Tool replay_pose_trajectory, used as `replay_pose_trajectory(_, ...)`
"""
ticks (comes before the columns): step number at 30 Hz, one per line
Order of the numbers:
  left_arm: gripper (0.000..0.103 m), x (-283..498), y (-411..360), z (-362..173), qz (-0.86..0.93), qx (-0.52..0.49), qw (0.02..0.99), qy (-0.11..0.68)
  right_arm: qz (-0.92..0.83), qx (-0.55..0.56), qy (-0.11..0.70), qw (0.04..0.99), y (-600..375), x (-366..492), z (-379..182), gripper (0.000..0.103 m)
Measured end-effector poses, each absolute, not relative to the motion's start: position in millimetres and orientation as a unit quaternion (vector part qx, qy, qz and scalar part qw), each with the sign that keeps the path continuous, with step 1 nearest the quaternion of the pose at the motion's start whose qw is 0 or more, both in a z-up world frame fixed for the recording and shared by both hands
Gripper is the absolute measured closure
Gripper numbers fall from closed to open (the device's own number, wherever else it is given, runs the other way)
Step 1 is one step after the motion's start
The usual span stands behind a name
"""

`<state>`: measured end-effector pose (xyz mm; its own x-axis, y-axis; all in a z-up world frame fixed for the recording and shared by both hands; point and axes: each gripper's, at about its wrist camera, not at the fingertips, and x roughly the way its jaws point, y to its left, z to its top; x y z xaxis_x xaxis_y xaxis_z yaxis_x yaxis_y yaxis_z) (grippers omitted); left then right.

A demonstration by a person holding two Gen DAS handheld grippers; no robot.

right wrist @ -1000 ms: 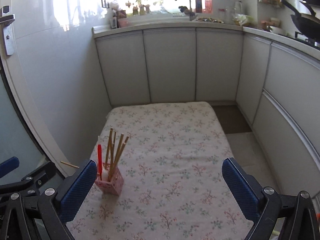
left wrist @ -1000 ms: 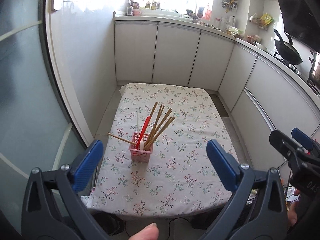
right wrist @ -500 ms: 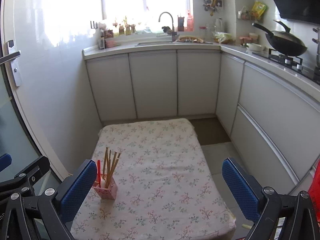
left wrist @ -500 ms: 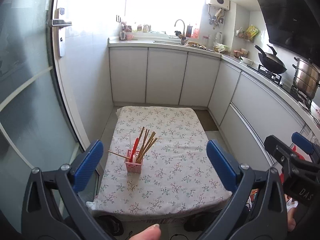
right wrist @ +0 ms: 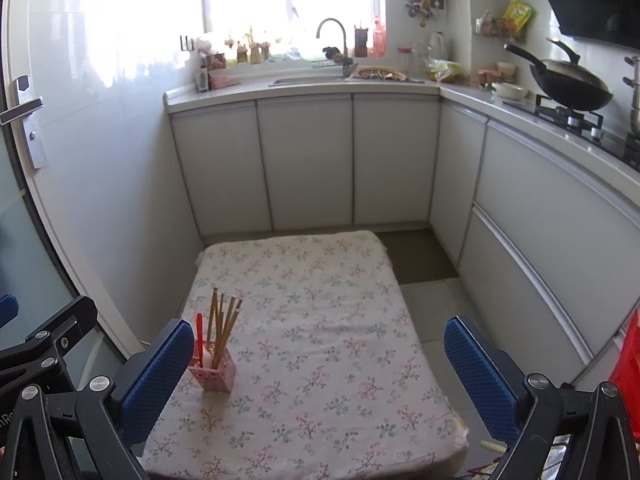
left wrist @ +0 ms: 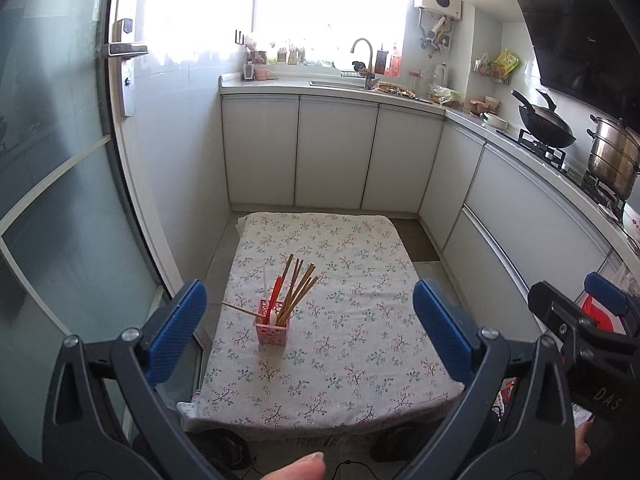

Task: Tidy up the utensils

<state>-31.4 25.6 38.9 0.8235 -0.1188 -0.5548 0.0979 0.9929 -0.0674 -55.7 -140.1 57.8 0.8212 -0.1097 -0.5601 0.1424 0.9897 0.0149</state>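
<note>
Kitchen interior, white cabinets along the back and right walls, window above the sink. Far left in both views: one frosted glass door (left wrist: 60,216) with one metal handle (left wrist: 124,49). Centre of floor: one low table covered by a floral cloth (left wrist: 352,280). On the cloth, toward its left and near side, stands one pink perforated holder (left wrist: 272,326), upright. Contents counted in the left wrist view: one red-handled utensil (left wrist: 275,294), one thin white stick (left wrist: 265,282), and a bundle of wooden chopsticks (left wrist: 299,286), about six, exact count uncertain because they overlap. One further wooden chopstick (left wrist: 239,309) lies tilted across the holder's rim, its end sticking out to the left. Back counter: one curved tap (left wrist: 362,46), several small bottles, too small to count. Right counter: one black wok (left wrist: 546,122) on the hob, one steel pot (left wrist: 612,156) beside it. Left gripper (left wrist: 308,330): both blue pads visible, jaws spread wide, nothing between them, held well short of the holder and above the table's near edge. Right gripper (right wrist: 328,372): jaws likewise spread wide, nothing held; the holder (right wrist: 212,372) appears just beside its left blue pad in the frame. One thumb tip shows at the bottom edge of the left wrist view.
</note>
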Motion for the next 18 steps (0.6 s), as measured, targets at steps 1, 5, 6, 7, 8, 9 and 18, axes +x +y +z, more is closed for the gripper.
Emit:
replay_pose_trajectory(1,0.001,-31.3,25.6,38.6,-0.057,-0.018,0.954,0.292,-0.067,0.029,0.292,0.954,-139.8,-55.4,56.6,0.000)
replay_pose_trajectory(5,0.001,-31.1,25.0,37.7,-0.056,-0.018,0.954,0.295,-0.068,0.028,0.294,0.953,-140.4,-54.1,55.8,0.000)
replay_pose_trajectory(6,0.001,-31.2,25.1,37.9,-0.056,-0.018,0.954,0.295,-0.068,0.027,0.295,0.953,-137.9,-53.8,55.3,0.000)
replay_pose_trajectory(7,0.001,-31.2,25.0,37.9,-0.055,-0.017,0.954,0.295,-0.068,0.025,0.295,0.953,-137.3,-53.5,55.0,0.000)
replay_pose_trajectory(8,0.001,-31.3,25.1,37.9,-0.056,-0.017,0.953,0.296,-0.067,0.024,0.296,0.953,-136.6,-53.7,54.1,0.000)
replay_pose_trajectory(9,0.001,-31.4,24.6,38.1,-0.057,-0.017,0.953,0.297,-0.067,0.024,0.296,0.953,-136.7,-53.5,53.6,0.000)
replay_pose_trajectory(18,0.001,-29.9,25.7,37.6,-0.060,-0.017,0.952,0.301,-0.065,0.022,0.299,0.952,-136.6,-53.0,52.5,0.000)
